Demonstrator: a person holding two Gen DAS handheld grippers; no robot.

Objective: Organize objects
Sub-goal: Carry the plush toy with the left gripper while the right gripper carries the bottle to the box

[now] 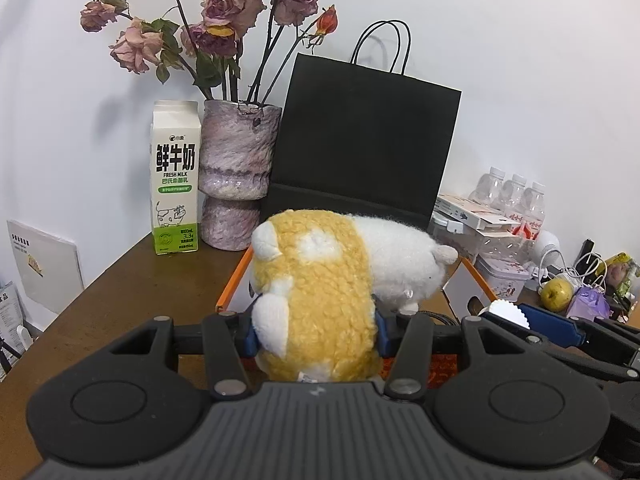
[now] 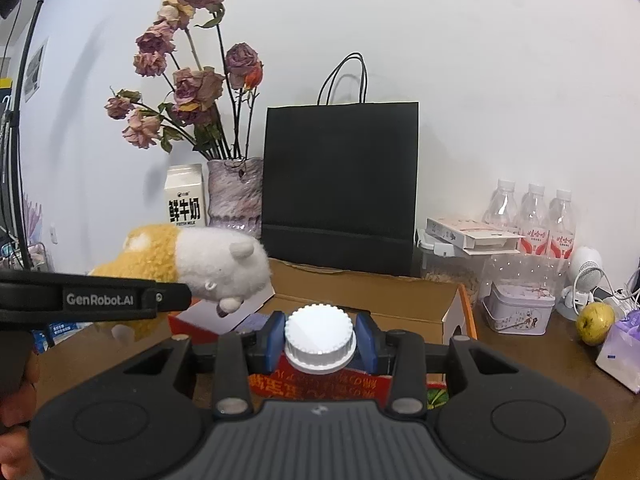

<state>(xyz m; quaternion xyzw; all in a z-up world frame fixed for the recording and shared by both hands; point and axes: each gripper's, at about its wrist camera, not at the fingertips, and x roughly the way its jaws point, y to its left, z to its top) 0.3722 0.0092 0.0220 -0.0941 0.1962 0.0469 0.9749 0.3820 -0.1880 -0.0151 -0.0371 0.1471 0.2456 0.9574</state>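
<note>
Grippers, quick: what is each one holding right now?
Left gripper: shut on the yellow-and-white fluffy plush toy.
Right gripper: shut on the white ribbed plastic cap of a red-labelled container.

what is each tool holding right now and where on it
The left tool clamps the yellow-and-white plush toy around its yellow rear half. The right tool grips a red-labelled container by its white ribbed cap.
</note>
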